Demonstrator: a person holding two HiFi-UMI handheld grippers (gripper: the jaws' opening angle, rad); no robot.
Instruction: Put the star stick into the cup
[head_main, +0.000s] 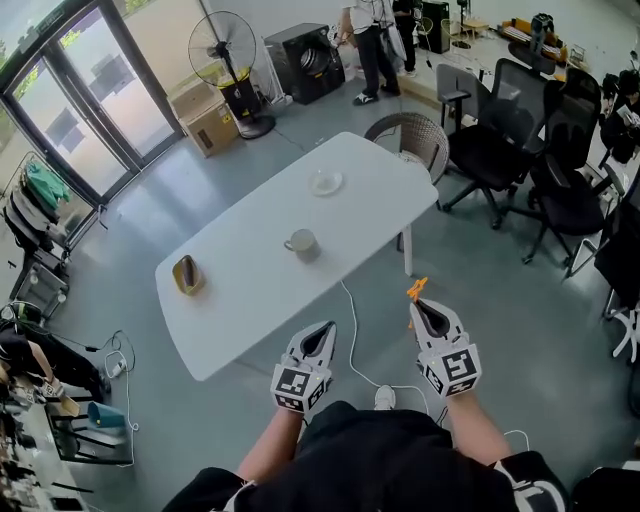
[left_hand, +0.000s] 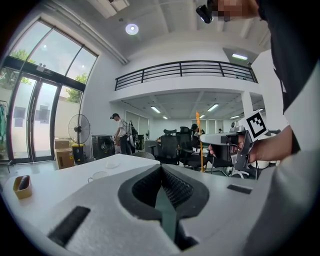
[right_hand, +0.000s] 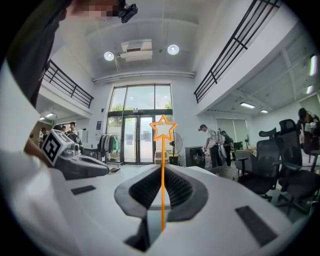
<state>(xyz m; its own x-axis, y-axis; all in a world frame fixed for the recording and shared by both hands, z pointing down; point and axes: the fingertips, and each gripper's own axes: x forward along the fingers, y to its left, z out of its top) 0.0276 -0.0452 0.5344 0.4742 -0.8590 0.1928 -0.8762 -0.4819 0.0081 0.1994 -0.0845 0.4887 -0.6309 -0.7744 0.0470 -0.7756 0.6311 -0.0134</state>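
Observation:
An orange star stick (right_hand: 162, 150) stands upright between the jaws of my right gripper (right_hand: 163, 172), which is shut on its lower part; its star tip (head_main: 416, 290) pokes out past the jaws. The cup (head_main: 300, 243), pale grey with a handle, sits near the middle of the white table (head_main: 250, 300). Both grippers hover off the table's near edge, short of the cup. My left gripper (head_main: 321, 332) is shut and holds nothing. In the left gripper view the cup (left_hand: 98, 176) lies ahead to the left, with the right gripper (left_hand: 235, 142) and its stick at right.
A small white saucer (head_main: 325, 182) lies beyond the cup, and a brown holder (head_main: 186, 274) sits at the table's left end. A white cable (head_main: 355, 330) runs across the floor under my grippers. A wicker chair (head_main: 410, 140) and black office chairs (head_main: 500, 135) stand to the right; people stand far off.

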